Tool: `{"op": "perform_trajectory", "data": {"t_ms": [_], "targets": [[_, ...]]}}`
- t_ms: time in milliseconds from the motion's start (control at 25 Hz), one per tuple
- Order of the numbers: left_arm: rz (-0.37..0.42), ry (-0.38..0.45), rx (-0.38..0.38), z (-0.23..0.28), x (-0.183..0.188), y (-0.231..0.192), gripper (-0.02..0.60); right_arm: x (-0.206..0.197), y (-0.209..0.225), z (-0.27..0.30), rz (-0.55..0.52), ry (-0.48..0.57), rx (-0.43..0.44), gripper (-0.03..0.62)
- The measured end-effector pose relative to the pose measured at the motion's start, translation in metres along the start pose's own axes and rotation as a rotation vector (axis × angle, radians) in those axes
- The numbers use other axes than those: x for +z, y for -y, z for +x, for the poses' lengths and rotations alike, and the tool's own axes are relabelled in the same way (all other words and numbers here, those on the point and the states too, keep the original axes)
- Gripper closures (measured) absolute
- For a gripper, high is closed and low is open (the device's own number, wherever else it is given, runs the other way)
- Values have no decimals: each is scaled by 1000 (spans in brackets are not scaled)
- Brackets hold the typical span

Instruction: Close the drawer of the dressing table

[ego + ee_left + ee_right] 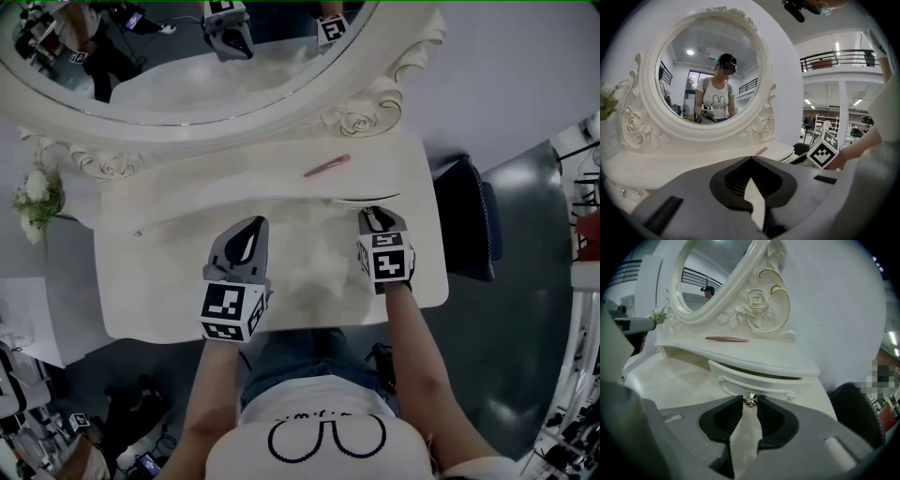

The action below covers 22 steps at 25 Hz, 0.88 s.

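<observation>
One small curved white drawer (pixel 754 380) sits ajar under the right end of the shelf (pixel 759 355) on the glossy white dressing table (pixel 169 300), dark gap showing. Right gripper (pixel 750 403) is clenched on its little silver knob (pixel 750 399), so I'd say just a short push is left. Left gripper (pixel 751 159) is pinched shut on nothing.

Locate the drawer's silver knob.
Right gripper view, lower centre: the silver knob sits on the front of the slightly open drawer, pinched between the right hand-held gripper's tips.
</observation>
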<state>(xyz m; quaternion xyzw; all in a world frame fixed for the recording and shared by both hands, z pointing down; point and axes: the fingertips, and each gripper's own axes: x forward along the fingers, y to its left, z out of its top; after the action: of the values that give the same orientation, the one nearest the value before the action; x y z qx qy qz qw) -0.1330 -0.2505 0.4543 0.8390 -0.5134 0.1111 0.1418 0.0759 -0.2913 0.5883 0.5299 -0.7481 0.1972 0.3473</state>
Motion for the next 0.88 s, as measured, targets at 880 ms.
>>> {"op": "perform_trajectory", "data": {"t_ms": [880], "targets": [[15, 6, -1, -9, 5, -2, 584, 19, 7, 13, 150, 44, 3, 361]]}}
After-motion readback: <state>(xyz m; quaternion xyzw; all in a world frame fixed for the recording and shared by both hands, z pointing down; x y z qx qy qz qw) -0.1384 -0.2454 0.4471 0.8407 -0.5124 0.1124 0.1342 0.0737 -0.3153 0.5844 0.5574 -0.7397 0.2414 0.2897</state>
